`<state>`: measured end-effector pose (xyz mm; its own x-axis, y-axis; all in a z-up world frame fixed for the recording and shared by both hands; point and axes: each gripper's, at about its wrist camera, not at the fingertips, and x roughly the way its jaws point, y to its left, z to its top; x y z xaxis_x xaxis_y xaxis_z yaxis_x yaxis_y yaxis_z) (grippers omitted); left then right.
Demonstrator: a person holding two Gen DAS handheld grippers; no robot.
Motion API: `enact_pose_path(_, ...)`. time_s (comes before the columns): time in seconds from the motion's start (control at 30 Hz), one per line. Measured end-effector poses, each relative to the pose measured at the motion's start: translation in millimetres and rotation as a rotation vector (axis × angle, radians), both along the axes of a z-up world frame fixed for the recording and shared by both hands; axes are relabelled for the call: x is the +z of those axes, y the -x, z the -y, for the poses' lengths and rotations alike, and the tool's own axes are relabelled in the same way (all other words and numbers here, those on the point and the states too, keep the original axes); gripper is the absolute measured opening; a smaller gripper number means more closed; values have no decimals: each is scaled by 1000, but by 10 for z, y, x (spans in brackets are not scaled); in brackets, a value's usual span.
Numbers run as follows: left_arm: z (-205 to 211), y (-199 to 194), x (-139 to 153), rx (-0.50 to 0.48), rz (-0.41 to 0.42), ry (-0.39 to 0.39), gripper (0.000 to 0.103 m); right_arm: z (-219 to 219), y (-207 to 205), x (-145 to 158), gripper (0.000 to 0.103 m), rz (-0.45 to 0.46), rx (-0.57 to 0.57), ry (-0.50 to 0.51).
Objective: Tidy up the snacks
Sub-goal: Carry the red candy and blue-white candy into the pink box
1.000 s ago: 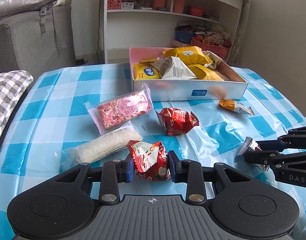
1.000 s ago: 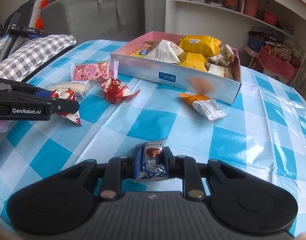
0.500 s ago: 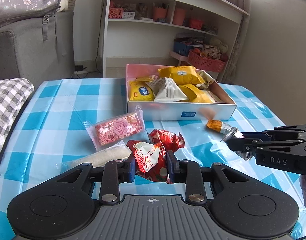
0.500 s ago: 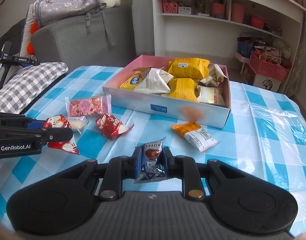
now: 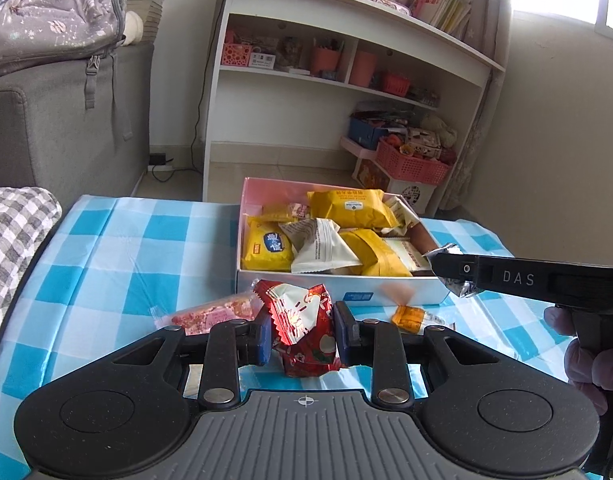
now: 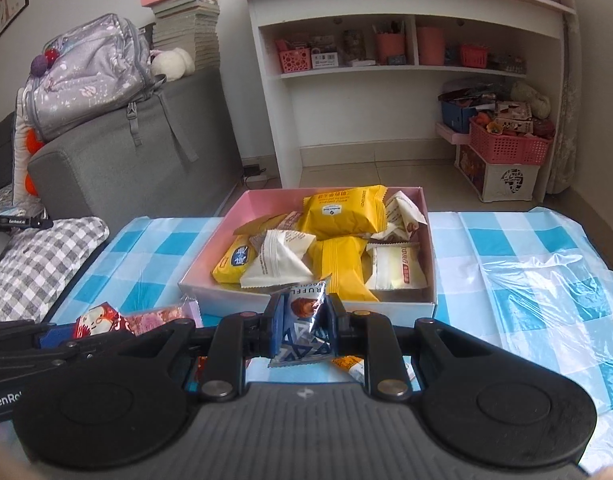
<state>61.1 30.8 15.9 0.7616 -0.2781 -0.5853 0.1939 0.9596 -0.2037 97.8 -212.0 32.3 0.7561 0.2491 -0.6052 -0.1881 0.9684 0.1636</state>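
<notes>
Both grippers have risen; pink box (image 6: 424, 216) holds yellow packets (image 6: 340, 212).

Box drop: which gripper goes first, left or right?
Right, probably. In the left wrist view the right gripper already hangs at the box front corner with its blue packet. The left gripper, clamping the red packet, looks farther back.

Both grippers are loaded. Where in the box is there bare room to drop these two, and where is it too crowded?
Bare pink floor shows in the box at its far-left corner, beside the top yellow packet. The middle and right are crowded, with packets overlapping. The left gripper holds the red candy; the right gripper holds the blue truffle packet.
</notes>
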Motion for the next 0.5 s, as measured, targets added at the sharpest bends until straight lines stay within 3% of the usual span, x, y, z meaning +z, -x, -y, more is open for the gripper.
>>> enact_pose_path(0.5,46,-494,13,52,-9,14,28,257,-446,-117,20,-25,-136,-100)
